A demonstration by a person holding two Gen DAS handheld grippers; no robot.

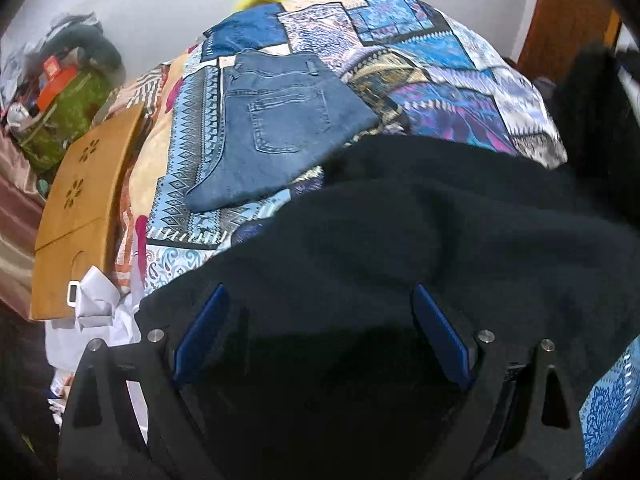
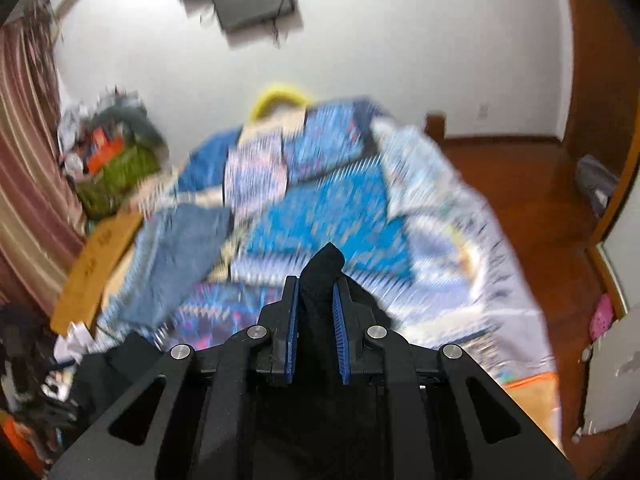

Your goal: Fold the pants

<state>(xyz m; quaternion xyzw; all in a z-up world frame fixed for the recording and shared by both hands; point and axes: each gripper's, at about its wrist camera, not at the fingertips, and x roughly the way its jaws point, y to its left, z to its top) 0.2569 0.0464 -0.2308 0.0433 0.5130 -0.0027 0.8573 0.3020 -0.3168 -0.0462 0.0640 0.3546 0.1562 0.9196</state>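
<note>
Black pants (image 1: 400,220) lie bunched across the near part of the patterned bedspread (image 1: 440,72). My left gripper (image 1: 320,290) hangs open just above them, its blue pads (image 1: 204,332) wide apart with dark cloth spread beneath and between them. In the right wrist view, my right gripper (image 2: 316,282) is shut on a peak of the black pants (image 2: 326,260), lifted above the bedspread (image 2: 340,220); the cloth pokes out past the pads. A folded pair of blue jeans (image 1: 288,128) lies flat further back on the bed, left of the lifted cloth (image 2: 176,248).
A tan wooden board (image 1: 88,200) leans at the bed's left edge, with crumpled white material (image 1: 92,304) below it. A green bag (image 1: 68,116) full of clutter stands behind it. Wooden floor (image 2: 520,208) runs along the right side of the bed. A yellow object (image 2: 280,94) sits at the bed's far end.
</note>
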